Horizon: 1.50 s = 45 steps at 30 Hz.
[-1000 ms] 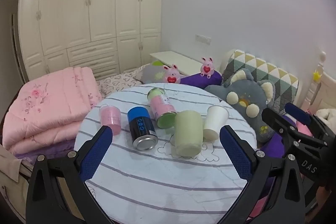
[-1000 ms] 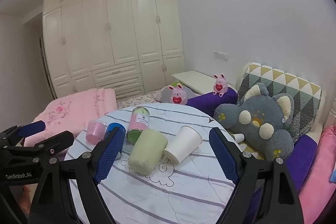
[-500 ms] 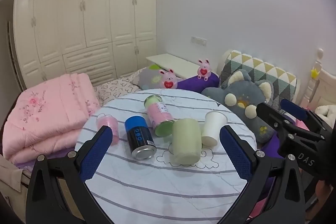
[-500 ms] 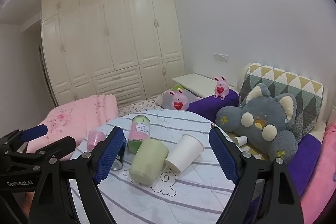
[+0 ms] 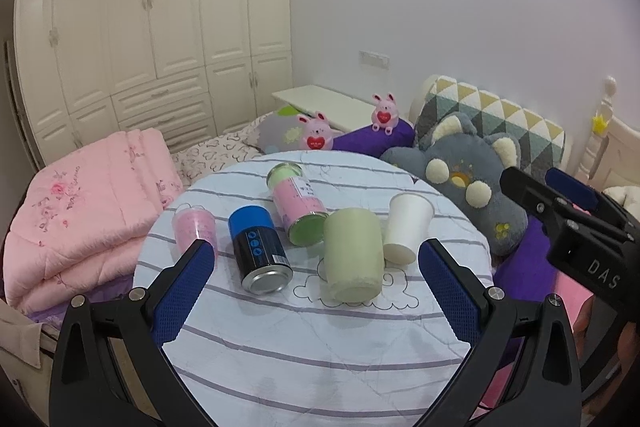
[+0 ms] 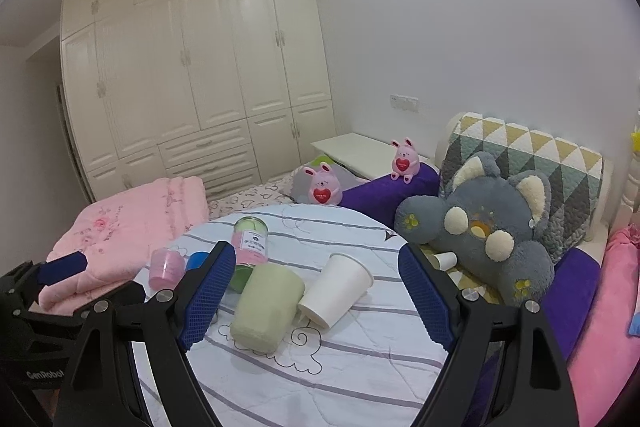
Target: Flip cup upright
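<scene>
white cup (image 6: 336,289) on its side, mouth toward tabletop's far right edge | nearest my right claw (image 6: 316,301) | both claws released, left claw (image 5: 316,291) too

Bedroom interior, lit from overhead; bright ceiling glare at the top of the right wrist view.
Walls: plain white wall (image 6: 460,27), bearing a white switch plate (image 6: 404,103).
Wardrobe (image 6: 192,75): cream, panelled doors floor to ceiling, drawer bank at lower centre.
Side cabinet (image 6: 360,151): low, white, set against the wall beside the wardrobe.
Headboard cushion (image 6: 532,155): quilted, triangle pattern in yellow, green, grey and white.
Bed post (image 5: 600,131): cream, with a yellow star ornament.
Round table (image 5: 320,347): covered in white cloth with grey stripes and cloud outlines.
</scene>
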Motion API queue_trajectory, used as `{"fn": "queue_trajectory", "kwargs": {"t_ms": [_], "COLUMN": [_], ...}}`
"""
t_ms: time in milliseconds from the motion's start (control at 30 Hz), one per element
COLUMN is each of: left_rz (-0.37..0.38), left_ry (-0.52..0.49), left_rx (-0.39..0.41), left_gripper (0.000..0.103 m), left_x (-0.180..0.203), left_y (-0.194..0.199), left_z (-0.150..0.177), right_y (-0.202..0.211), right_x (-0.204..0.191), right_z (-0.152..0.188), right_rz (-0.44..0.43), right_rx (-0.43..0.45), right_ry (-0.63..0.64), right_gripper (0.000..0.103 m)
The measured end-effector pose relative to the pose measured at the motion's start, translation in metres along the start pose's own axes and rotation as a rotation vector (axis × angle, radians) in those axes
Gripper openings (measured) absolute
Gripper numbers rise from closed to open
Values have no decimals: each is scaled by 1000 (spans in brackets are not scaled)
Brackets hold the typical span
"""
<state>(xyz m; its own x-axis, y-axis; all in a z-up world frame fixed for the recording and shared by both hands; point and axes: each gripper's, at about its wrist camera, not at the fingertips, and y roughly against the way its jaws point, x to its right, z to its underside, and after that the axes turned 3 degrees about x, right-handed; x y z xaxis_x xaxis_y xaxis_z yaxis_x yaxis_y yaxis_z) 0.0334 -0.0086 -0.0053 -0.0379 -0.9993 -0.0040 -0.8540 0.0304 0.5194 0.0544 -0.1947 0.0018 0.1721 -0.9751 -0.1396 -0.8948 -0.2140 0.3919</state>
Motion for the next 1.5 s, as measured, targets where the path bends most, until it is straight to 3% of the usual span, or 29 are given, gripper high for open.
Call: {"fn": "queue_trajectory", "kwargs": {"t_ms": [600,1033,1300,1500], "left_rz": [-11,-45,-15,1], "left_ry": [12,69,139,136], "left_rx": [-35,-79,-103,-135], "left_gripper": [103,103,103,103], "left_x": [-4,-30,-44,-39], "left_y": [-7,-14,-26,-45], "left_z": [7,18,12,3], "right_y": [-10,-32,-42,-52], "right_x": [-2,-20,-22,-17], "right_z": [3,18,18,18], "right_rz": [-2,-43,-40,-26], "right_rx": [-39,-130,-146,-158], "right_ry": [1,36,38,29], "right_gripper": [85,85,85,85]}}
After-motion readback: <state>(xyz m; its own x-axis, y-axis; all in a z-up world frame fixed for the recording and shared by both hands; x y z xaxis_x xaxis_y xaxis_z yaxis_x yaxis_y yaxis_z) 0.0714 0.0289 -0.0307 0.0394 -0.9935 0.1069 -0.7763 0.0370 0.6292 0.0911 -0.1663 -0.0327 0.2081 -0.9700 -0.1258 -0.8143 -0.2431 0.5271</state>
